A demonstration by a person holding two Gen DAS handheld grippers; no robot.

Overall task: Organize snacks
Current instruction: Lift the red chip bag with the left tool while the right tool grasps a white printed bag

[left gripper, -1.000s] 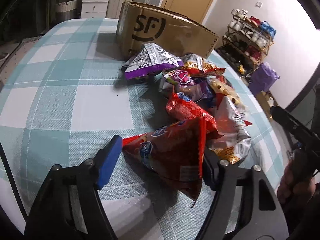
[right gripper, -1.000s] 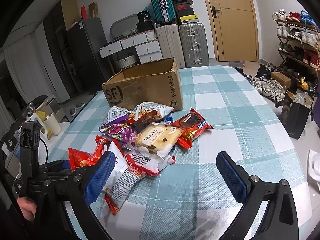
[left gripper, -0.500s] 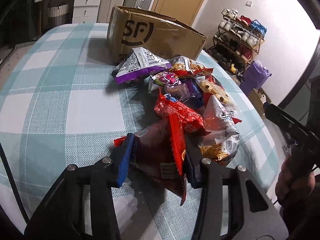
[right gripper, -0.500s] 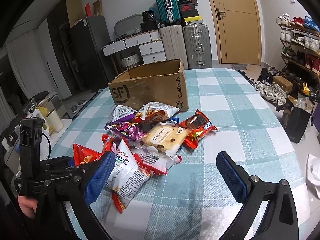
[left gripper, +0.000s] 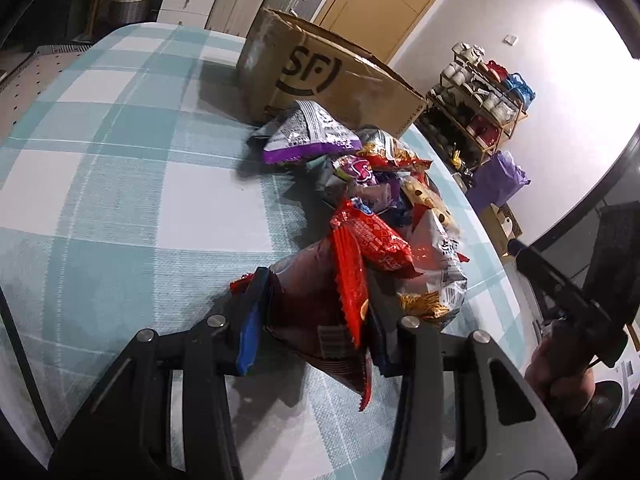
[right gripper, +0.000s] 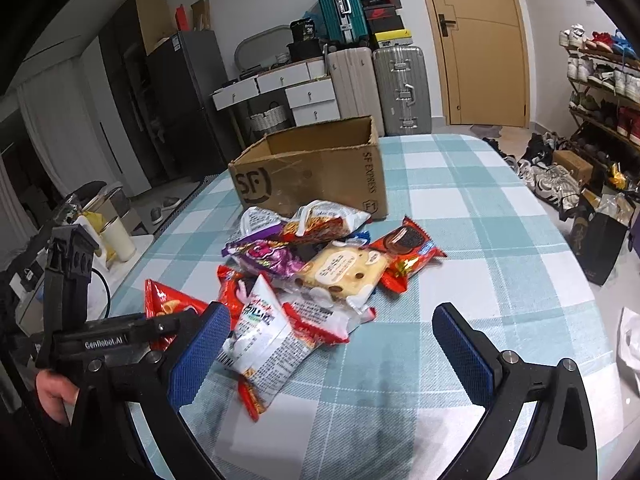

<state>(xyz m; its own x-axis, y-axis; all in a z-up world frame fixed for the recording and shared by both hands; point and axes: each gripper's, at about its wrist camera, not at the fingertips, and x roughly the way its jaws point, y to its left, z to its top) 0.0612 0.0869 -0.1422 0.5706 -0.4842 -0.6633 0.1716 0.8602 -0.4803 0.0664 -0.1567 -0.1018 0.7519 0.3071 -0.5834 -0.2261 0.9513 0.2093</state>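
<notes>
A: Jaws of the left gripper (left gripper: pixel 316 320) are clamped on a dark red snack bag (left gripper: pixel 308 308), at the near end of the snack pile (right gripper: pixel 308 276), on the side farthest from the cardboard box (right gripper: pixel 316 172).

B: And the right gripper (right gripper: pixel 328 344)?

A: Its jaws stand wide apart, holding nothing, above the checked counter (right gripper: pixel 480 240) on the near side of the pile from the box.

B: What lies closer to the box?

A: A white noodle packet (right gripper: pixel 264 336) nearest, then a cheese-print packet (right gripper: pixel 344 272), a red cookie packet (right gripper: pixel 408 248) and a purple bag (left gripper: pixel 308 136) just beside the box. The box stands open-topped beyond the pile.
</notes>
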